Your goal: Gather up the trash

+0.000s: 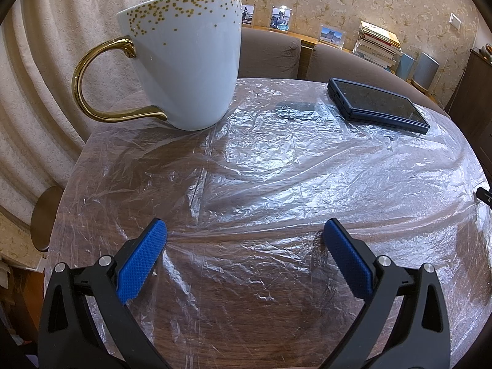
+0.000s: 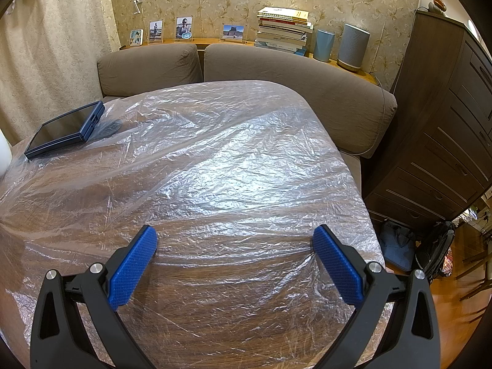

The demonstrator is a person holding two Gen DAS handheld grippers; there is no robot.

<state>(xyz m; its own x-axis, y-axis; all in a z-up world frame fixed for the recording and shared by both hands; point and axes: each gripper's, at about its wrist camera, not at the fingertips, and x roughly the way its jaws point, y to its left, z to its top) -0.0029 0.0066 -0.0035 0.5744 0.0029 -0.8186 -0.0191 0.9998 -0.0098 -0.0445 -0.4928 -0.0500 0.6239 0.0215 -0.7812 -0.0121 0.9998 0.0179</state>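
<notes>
While both grippers hang low over the near edge of the table (image 2: 215, 323), no trash has been taken up; the step in hand reads as the approach to the plastic sheet.

- Far left: white mug (image 1: 187, 58) with gold handle, upright, standing on the sheet.
- Centre, far: small dark flat object (image 1: 296, 107), lying under or on the film; which, cannot be told.
- Right of that: dark tablet (image 1: 378, 106), flat on the sheet, well apart from the mug.
- Whole tabletop: crumpled clear plastic sheet (image 1: 276, 166), spread across the wood and draped over the edges. Judged to be the task's trash.
- Near, left: left gripper (image 1: 244, 233), released, blue pads wide apart, tips at or just above the film, nothing between them.
- Near, right: right gripper (image 2: 235, 235), likewise released and empty, over the sheet towards the right edge.
- Beyond the table: brown sofa (image 2: 276, 70).

Next move, as judged: each claw needs a fold pinched between its pads. Mug and tablet weigh the sheet down, so gathering calls for care or clearing them first.
</notes>
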